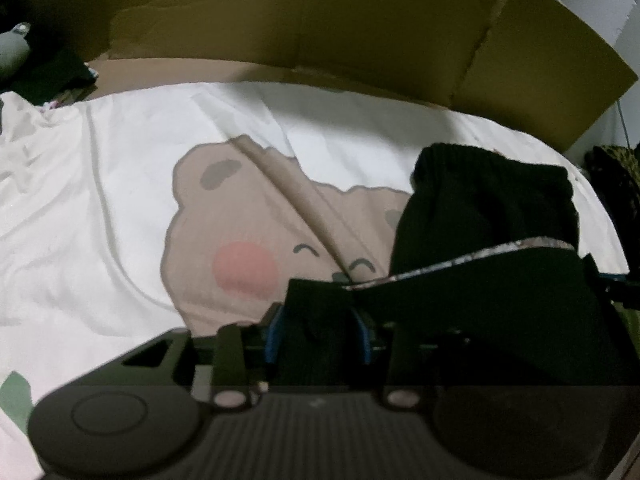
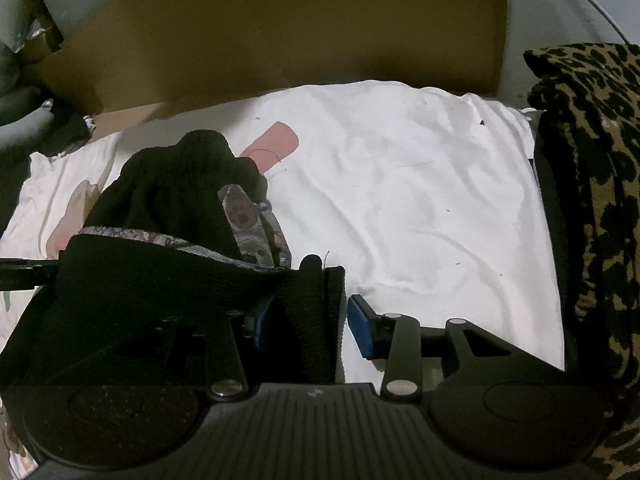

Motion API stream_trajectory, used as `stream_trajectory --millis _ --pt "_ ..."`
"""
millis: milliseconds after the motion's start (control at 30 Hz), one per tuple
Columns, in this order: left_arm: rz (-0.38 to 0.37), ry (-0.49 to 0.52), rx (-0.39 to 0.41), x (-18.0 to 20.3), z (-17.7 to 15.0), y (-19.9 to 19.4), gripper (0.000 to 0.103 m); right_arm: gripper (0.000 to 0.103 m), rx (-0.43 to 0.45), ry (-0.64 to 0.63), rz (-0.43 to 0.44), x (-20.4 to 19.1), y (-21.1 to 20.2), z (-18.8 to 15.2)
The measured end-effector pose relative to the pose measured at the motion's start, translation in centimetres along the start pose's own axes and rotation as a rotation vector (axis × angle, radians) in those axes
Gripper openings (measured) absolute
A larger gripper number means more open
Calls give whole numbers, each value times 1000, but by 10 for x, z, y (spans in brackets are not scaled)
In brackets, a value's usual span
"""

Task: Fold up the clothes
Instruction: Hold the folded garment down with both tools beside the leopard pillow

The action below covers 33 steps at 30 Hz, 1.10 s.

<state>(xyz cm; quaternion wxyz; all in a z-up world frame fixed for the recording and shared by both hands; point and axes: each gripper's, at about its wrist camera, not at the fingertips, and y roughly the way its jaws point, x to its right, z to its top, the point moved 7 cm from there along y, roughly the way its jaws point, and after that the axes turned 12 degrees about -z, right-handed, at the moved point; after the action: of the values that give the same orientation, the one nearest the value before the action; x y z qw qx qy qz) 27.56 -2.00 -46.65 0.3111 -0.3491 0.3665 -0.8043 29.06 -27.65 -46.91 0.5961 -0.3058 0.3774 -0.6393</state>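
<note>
A black knit garment [image 1: 480, 216] with a grey patterned inner band [image 1: 460, 262] is held up over a white bedsheet. My left gripper [image 1: 320, 334] is shut on one black edge of it, with the cloth pinched between the blue pads [image 1: 275, 334]. In the right wrist view the same black garment [image 2: 176, 188] bunches to the left, its patterned band [image 2: 244, 216] folded outward. My right gripper [image 2: 310, 322] is shut on a strip of the black knit; the right blue pad [image 2: 360, 330] shows beside the cloth. The rest of the garment drapes over the left finger and hides it.
The white sheet [image 1: 100, 200] carries a brown bear print [image 1: 240, 232] with a pink cheek. Brown cardboard [image 1: 320, 20] stands along the far side. A leopard-print cloth [image 2: 600, 160] lies along the right edge. Dark clutter [image 2: 64, 132] sits at the far left.
</note>
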Motion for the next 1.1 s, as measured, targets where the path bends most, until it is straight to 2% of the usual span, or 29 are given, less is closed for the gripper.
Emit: stream_trajectory --millis 67,133,233,267,300,467,733,800,833,967,1100 --pt "2 4 -1 1 0 0 39 46 4 -6 4 -1 -1 0" --pt "7 15 1 2 1 1 41 40 8 -12 8 -2 -2 0" --pt "12 24 7 3 5 4 43 23 14 -21 14 -3 -4 0" --pt "8 14 7 3 6 4 43 12 16 -24 16 -4 -5 0" --pt "4 6 7 2 6 5 43 10 17 -27 10 -4 -5 1" --pt "-15 11 16 -1 4 3 44 9 15 10 18 3 -7 -1" --pt "10 43 23 3 7 6 47 9 35 32 17 7 -13 0" --pt "-5 10 26 -1 8 6 46 9 41 38 18 9 -15 0" --pt "-13 -7 28 -2 9 6 44 9 43 42 19 9 -16 0" --pt "-46 -40 47 -6 7 1 22 9 53 55 22 12 -19 0" --pt "-57 -50 66 -5 5 -5 18 9 65 64 26 13 -23 1"
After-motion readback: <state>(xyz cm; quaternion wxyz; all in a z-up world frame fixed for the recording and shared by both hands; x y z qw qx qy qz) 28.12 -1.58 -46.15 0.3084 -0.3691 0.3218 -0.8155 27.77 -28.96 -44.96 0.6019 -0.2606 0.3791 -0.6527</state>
